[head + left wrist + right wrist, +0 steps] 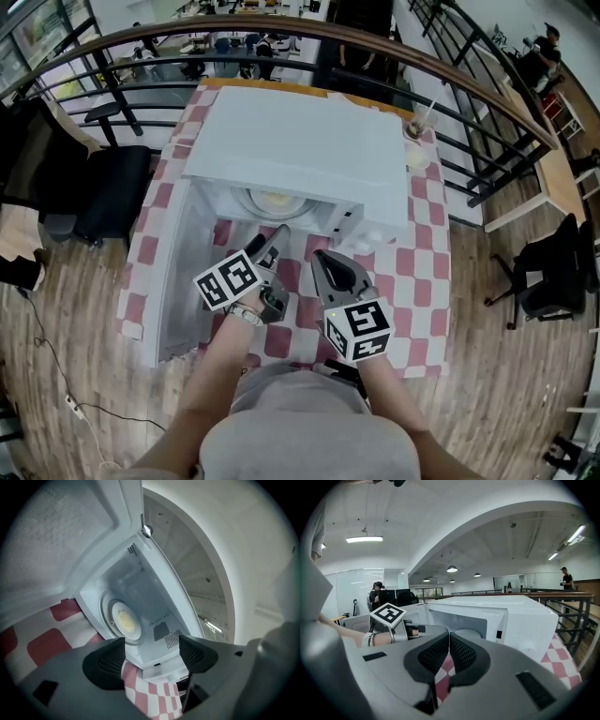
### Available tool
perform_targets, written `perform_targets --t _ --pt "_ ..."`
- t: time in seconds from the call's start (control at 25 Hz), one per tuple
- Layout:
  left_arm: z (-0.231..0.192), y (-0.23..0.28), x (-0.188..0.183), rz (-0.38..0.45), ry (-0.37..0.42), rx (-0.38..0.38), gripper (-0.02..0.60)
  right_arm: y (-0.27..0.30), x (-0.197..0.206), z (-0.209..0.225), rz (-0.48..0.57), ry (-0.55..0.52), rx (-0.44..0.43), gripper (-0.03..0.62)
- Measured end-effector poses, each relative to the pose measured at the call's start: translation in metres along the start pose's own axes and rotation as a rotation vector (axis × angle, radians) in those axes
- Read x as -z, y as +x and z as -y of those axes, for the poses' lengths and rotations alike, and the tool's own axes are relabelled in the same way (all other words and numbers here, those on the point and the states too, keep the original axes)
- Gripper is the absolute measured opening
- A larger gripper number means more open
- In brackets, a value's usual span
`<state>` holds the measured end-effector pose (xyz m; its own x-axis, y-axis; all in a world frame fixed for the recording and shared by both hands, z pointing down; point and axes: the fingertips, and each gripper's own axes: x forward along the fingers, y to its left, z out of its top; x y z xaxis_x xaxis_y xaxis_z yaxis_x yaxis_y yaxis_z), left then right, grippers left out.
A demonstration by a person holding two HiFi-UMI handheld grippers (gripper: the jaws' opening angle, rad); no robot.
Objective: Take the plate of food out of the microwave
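Left gripper view: your left gripper [152, 656] gapes empty; pinch the plate [113, 620] off-centre and it may tip, spilling food [125, 620].

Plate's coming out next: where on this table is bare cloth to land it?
Bare checked cloth right of the microwave and in front of its opening. The open door blocks the left; a cup sits at the far right corner.
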<state>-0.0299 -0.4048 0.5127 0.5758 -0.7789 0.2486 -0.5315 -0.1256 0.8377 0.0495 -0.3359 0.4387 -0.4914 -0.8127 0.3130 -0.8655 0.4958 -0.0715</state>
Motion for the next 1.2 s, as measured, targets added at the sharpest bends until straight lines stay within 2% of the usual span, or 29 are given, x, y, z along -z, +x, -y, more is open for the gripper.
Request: perform_targets --t 0.36,0.64,0.88,1.2 --pt "-0.036 0.027 0.008 0.001 -0.157 -0.07 0.364 0.012 0.016 0.009 -0.022 0.007 -0.023 0.026" --pt "-0.07 0.047 0.01 0.022 -0.311 -0.146 0.364 0.022 0.023 0.012 -0.041 0.02 -0.047 0.026" --pt "-0.093 0.059 0.007 0.061 -0.36 -0.195 0.362 0.027 0.029 0.01 -0.06 0.034 -0.067 0.026" --pt "-0.113 0.073 0.008 0.095 -0.479 -0.255 0.362 0.033 0.034 0.014 -0.072 0.047 -0.074 0.026"
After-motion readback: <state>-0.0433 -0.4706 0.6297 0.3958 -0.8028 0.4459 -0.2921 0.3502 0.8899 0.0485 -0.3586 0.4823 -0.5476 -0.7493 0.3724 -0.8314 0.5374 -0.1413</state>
